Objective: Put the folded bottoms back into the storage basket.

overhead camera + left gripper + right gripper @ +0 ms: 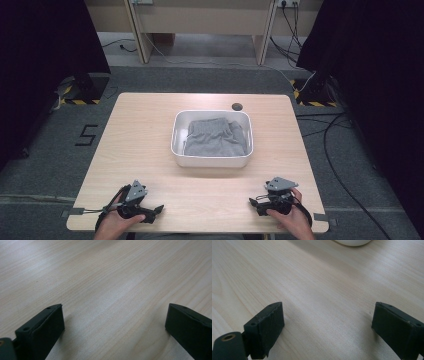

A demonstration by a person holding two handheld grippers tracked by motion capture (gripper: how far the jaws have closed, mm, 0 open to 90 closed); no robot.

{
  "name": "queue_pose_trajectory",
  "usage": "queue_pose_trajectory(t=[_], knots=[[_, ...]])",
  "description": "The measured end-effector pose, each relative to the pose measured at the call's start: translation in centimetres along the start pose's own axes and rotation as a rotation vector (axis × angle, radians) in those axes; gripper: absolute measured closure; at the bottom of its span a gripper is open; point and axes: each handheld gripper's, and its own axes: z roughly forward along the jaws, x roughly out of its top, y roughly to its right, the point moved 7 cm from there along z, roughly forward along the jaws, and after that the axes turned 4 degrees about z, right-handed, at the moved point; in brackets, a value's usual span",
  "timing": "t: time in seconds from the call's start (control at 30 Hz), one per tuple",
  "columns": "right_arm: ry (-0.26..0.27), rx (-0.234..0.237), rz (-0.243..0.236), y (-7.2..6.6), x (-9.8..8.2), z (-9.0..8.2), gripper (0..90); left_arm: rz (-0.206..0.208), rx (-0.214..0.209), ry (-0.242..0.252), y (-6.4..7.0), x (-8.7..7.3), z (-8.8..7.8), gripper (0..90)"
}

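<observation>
Cloth in tub, mid-table

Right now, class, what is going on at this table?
A person rests a pair of tongs in each hand at the near edge of a wooden table. The left tongs and right tongs are both open and empty. A grey folded garment lies in the white tub mid-table, untouched.

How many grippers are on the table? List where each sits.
2: the left gripper at the table's near left edge, the right gripper at its near right; both open, holding nothing.
</observation>
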Motion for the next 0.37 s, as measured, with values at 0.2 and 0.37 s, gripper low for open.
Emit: queue_pose_trajectory(t=[0.2,0.37], knots=[[0.000,0.001,-0.001,0.00,0.01,0.02,10.9,0.001,0.000,-0.002,-0.01,0.01,0.03,0.5],[-0.002,0.002,-0.001,-0.02,0.02,0.05,10.3,-0.002,0.001,-0.004,-0.01,0.02,0.06,0.0]])
